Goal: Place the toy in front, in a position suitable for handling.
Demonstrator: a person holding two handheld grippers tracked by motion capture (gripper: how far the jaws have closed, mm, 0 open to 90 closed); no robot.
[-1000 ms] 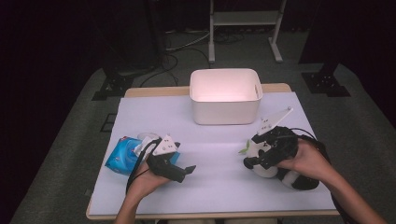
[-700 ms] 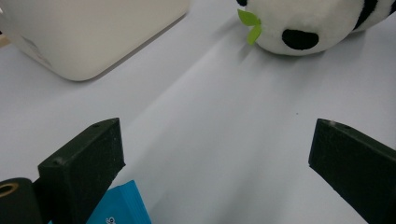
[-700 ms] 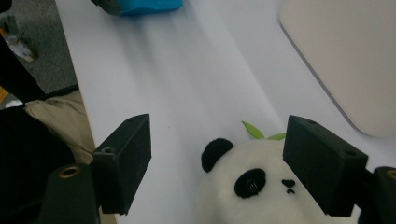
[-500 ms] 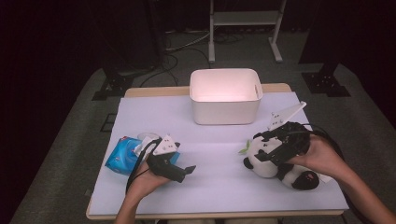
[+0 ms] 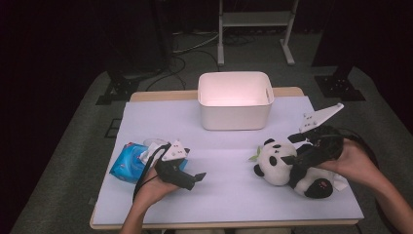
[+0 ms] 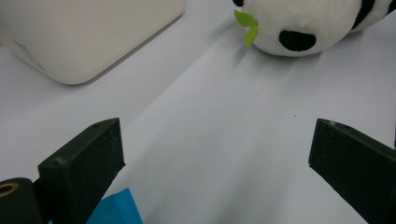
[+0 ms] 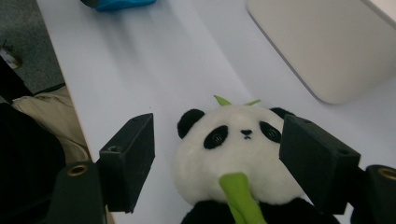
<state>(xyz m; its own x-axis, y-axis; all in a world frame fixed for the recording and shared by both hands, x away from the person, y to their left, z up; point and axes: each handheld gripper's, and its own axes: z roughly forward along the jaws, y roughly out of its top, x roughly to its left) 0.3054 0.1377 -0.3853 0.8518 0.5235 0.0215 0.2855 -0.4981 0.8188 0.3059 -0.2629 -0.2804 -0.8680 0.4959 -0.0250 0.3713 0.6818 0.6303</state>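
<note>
A dark room all around, and in the middle a table [image 5: 229,195] under a pale lilac-white cover. At the far centre sits a white bin [image 5: 235,100], its inside lit pinkish. Over on the right, near the edge, lies the plush panda [image 5: 287,168], on its back with the head pointing left and a green leaf sprig by its face. The right gripper [image 5: 292,148] is right there above it, the jaws spread wide on either side of the panda's head; in the right gripper view the white face sits squarely between the two black pads [image 7: 128,161], and whether they touch the fur I cannot tell. Nothing is clamped. On the left, the left gripper [image 5: 197,178] rests low on the cover in the person's hand, its jaws wide apart and holding nothing, pointing across bare cover toward the panda. Just behind it, at the left, lies a blue packet [image 5: 127,163].
</note>
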